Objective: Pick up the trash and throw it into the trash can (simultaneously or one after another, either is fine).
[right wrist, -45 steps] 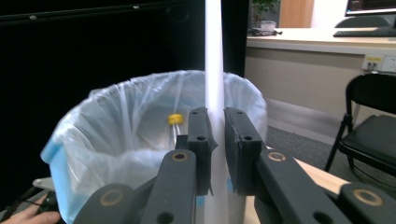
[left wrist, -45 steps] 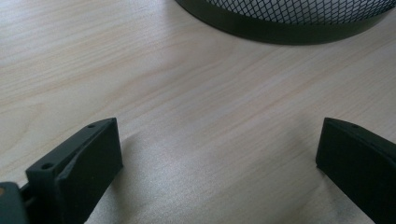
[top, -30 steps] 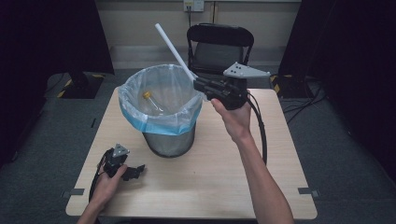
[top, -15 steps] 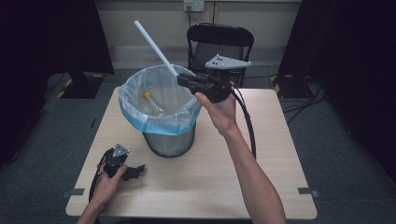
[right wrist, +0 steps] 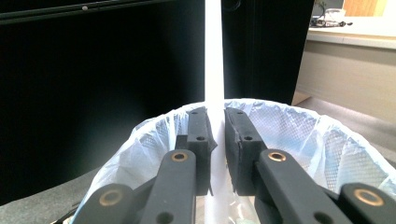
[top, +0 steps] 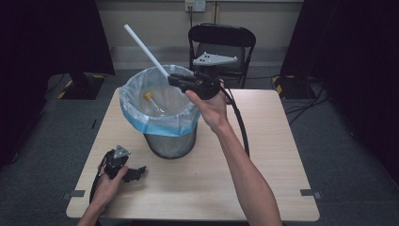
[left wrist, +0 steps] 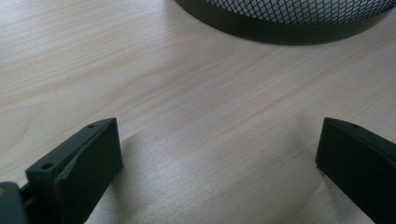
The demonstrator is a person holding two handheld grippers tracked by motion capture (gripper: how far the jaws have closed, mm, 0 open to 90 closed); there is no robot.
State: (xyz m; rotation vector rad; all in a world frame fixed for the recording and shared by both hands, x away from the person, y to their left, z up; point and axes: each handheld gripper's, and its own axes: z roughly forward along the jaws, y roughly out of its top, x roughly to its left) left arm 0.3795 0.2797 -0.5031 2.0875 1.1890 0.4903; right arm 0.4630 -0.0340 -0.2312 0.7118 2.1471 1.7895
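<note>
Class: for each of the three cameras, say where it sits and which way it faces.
High view: above the table, looking down; both forearms, left gripper, right gripper.
Left gripper view: on the left gripper, low over the table, facing the bin's base.
Right gripper view: on the right gripper, facing over the bin along the white tube.
Shared: the bin.

I count 1 mesh bin (top: 170, 141) w/ 1 blue liner (top: 141, 118), 1 white tube (top: 145, 49), 1 small bottle (top: 153, 103) inside, 2 grippers: left (top: 136, 174), right (top: 175, 80). 1 table (top: 263, 155), 1 chair (top: 221, 42) far side.
</note>
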